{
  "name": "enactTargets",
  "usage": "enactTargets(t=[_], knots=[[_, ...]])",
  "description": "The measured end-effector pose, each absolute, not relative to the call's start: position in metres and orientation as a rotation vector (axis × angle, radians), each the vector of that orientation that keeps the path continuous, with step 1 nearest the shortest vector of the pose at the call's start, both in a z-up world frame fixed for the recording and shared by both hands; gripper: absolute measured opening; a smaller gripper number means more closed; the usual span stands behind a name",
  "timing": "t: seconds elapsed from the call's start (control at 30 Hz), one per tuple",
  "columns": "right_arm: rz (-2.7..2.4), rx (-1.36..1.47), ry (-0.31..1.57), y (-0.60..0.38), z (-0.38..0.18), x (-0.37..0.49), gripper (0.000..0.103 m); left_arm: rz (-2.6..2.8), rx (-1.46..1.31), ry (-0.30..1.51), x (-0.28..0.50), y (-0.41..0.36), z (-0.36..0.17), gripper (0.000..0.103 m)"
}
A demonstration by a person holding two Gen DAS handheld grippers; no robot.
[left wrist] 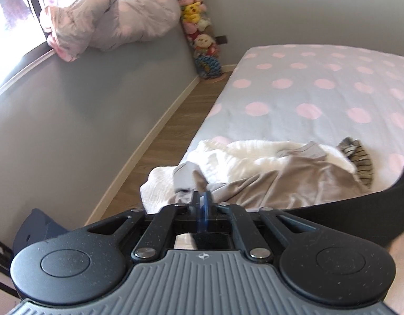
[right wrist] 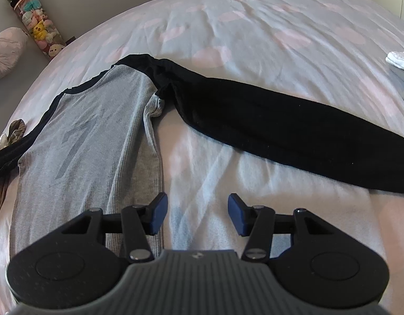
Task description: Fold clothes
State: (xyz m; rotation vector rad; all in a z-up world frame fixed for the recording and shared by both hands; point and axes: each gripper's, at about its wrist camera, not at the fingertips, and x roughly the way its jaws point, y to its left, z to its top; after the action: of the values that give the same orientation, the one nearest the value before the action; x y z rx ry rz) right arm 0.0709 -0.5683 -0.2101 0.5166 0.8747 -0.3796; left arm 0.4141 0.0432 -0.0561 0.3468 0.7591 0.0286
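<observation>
A grey shirt [right wrist: 91,136] with black sleeves lies flat on the polka-dot bed [right wrist: 254,26], its right sleeve [right wrist: 280,126] stretched out to the right. My right gripper [right wrist: 196,215] hovers open at the shirt's lower right edge, its left finger over the grey cloth and nothing between the pads. In the left wrist view my left gripper [left wrist: 202,200] is shut, and a black sleeve [left wrist: 372,204] runs taut from its jaws off to the right. Just beyond it lies a heap of white [left wrist: 228,162] and taupe [left wrist: 294,181] clothes.
The bed's left edge [left wrist: 215,110] borders a narrow strip of wood floor [left wrist: 175,126] along a grey wall. A column of plush toys [left wrist: 199,34] stands in the corner and a pink pillow [left wrist: 118,18] rests on the window sill. Small white garments [right wrist: 399,59] lie at the bed's far right.
</observation>
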Motion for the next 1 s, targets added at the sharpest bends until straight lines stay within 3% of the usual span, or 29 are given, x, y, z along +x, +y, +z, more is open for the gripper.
enactTargets(t=[0.17,0.47,0.63,1.0], knots=[[-0.383,0.519,0.883,-0.569,-0.213,0.074,0.058,0.055,0.336,0.792,0.416,0.050,-0.081,0.000],[-0.377,0.534,0.882,-0.570,-0.212,0.071,0.058,-0.120,0.224,0.785,0.360,0.012,-0.063,0.000],[-0.348,0.556,0.902,-0.572,-0.206,0.064,0.051,-0.365,0.172,0.933,0.311,-0.037,-0.068,0.013],[-0.106,0.497,1.030,-0.534,-0.165,0.038,0.050,-0.655,0.346,1.308,0.217,-0.142,-0.126,0.017]])
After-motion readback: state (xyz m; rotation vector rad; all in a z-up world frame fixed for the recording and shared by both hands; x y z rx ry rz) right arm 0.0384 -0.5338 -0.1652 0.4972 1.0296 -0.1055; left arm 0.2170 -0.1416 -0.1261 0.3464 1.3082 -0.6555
